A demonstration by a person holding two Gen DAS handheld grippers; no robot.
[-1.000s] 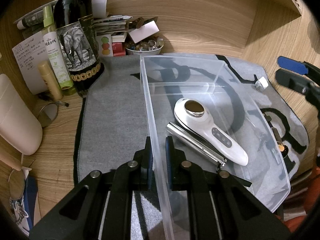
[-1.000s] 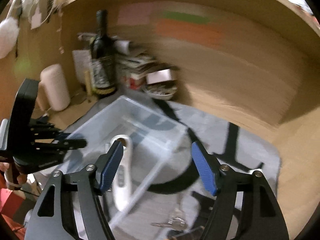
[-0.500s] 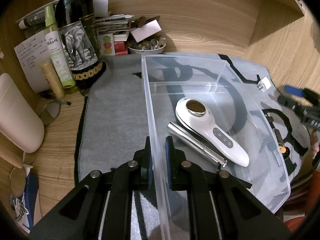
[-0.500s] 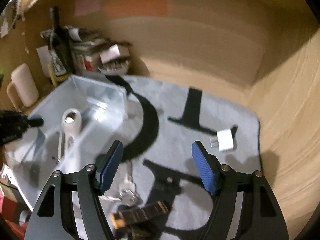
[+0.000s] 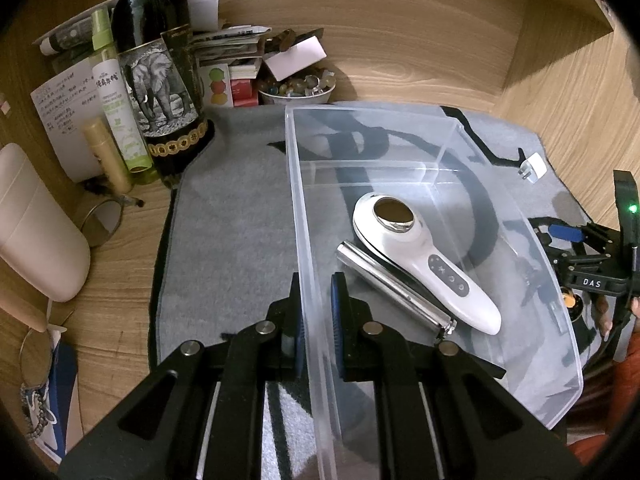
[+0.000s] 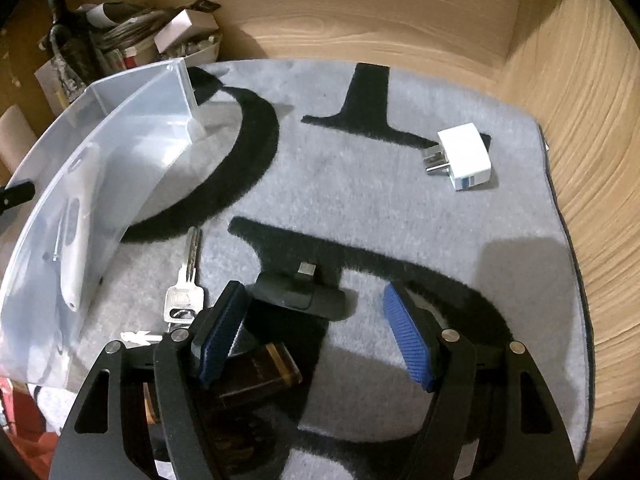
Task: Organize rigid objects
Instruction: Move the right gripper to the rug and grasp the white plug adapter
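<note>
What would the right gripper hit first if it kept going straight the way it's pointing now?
Probably bare grey mat: the open right gripper has the small black dongle just left of its line, and the white plug adapter lies farther ahead to the right. Depth is unclear.

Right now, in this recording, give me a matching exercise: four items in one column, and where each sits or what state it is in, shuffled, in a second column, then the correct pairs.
Items
1. white handheld device
2. white plug adapter
3. key
4. left gripper

Places or states
A. on the grey mat, just outside the clear bin
B. clamped on the bin's side wall
C. lying inside the bin beside a metal tube
D. on the mat's far right part, prongs toward the bin

Pairs: 1-C, 2-D, 3-A, 4-B
</note>
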